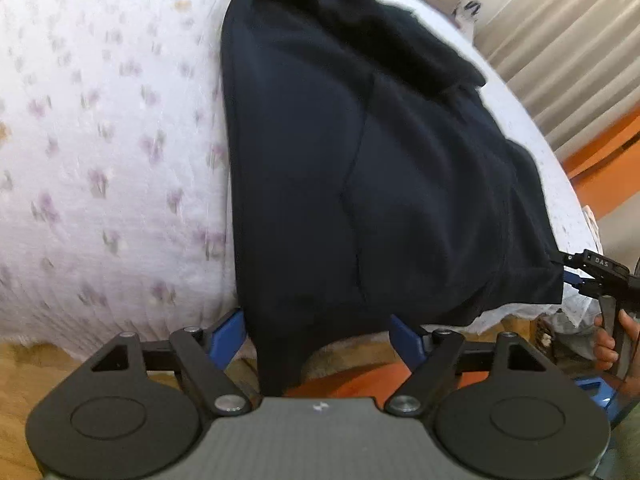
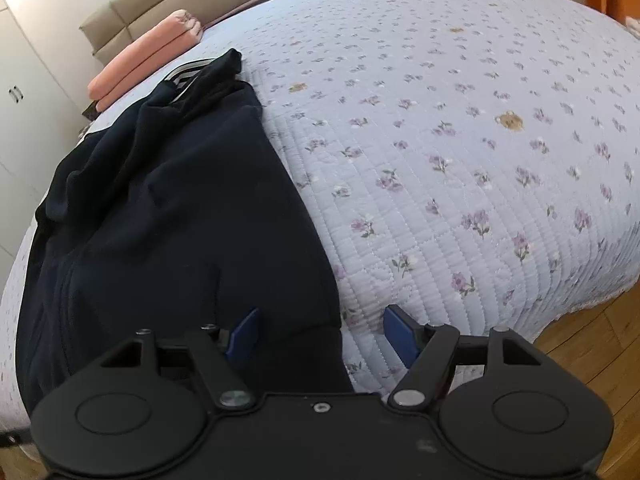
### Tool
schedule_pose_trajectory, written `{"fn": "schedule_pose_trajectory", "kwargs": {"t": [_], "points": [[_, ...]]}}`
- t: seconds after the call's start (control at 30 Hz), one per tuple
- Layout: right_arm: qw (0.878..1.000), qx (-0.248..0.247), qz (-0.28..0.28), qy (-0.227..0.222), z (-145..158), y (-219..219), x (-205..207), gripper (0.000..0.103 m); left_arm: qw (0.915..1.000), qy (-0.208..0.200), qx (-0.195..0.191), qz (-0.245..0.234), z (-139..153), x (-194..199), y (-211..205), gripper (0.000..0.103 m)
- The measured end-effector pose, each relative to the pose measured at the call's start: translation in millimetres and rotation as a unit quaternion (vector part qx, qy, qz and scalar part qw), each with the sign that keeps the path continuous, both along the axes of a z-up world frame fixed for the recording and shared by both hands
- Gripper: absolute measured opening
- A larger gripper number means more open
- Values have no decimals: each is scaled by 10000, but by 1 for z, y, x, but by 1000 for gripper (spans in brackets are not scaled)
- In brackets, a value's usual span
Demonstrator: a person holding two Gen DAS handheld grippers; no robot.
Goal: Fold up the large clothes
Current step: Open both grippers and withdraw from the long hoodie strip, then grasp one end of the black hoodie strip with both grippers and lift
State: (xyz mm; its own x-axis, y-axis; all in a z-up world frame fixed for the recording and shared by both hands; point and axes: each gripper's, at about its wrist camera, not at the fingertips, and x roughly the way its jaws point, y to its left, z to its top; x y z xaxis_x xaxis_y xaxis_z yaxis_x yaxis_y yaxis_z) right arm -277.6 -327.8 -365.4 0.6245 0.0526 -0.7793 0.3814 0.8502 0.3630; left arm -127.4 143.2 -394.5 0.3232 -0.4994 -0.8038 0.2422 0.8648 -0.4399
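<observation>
the dark navy fabric garment (image 1: 360, 160) lay along the floral quilted bedspread (image 2: 460, 160), its hem overhanging the near edge. left gripper (image 1: 318, 330) and right gripper (image 2: 320, 330) both had jaws spread, straddling the hem; wide bare quilt lay beside.

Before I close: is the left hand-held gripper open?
Open: its blue fingers stand wide apart either side of the dark garment's hanging edge.

Both wrist views low at bed (image 2: 460, 140) edge, facing across it; share dark garment (image 1: 360, 180).
</observation>
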Motion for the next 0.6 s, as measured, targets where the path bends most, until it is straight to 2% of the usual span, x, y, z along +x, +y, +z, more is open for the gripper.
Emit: {"fn": "schedule_pose_trajectory", "kwargs": {"t": [0.1, 0.2, 0.3, 0.33, 0.4, 0.53, 0.57, 0.6], "points": [[9999, 69, 52, -91, 0, 3, -5, 84, 9998, 62, 117, 174, -9, -2, 2, 78], [9997, 55, 222, -95, -2, 6, -8, 85, 9997, 128, -31, 201, -16, -3, 8, 78], [9990, 300, 330, -96, -3, 3, -10, 85, 9974, 298, -556, 354, -28, 1, 17, 77], [9985, 395, 374, -112, -4, 2, -11, 85, 9957, 334, -777, 373, -31, 2, 20, 72], [9972, 536, 502, -102, -6, 2, -12, 85, 9939, 217, -1009, 376, -32, 1, 20, 71], [9956, 548, 755, -76, -9, 8, -16, 83, 9970, 64, -769, 93, -32, -2, 12, 71], [9955, 533, 769, -121, -10, 10, -18, 79, 9968, 80, -789, 55, -34, -2, 11, 70], [9953, 524, 792, -164, -10, 11, -19, 70, 9966, 95, -815, 68, -35, -3, 11, 69]]}}
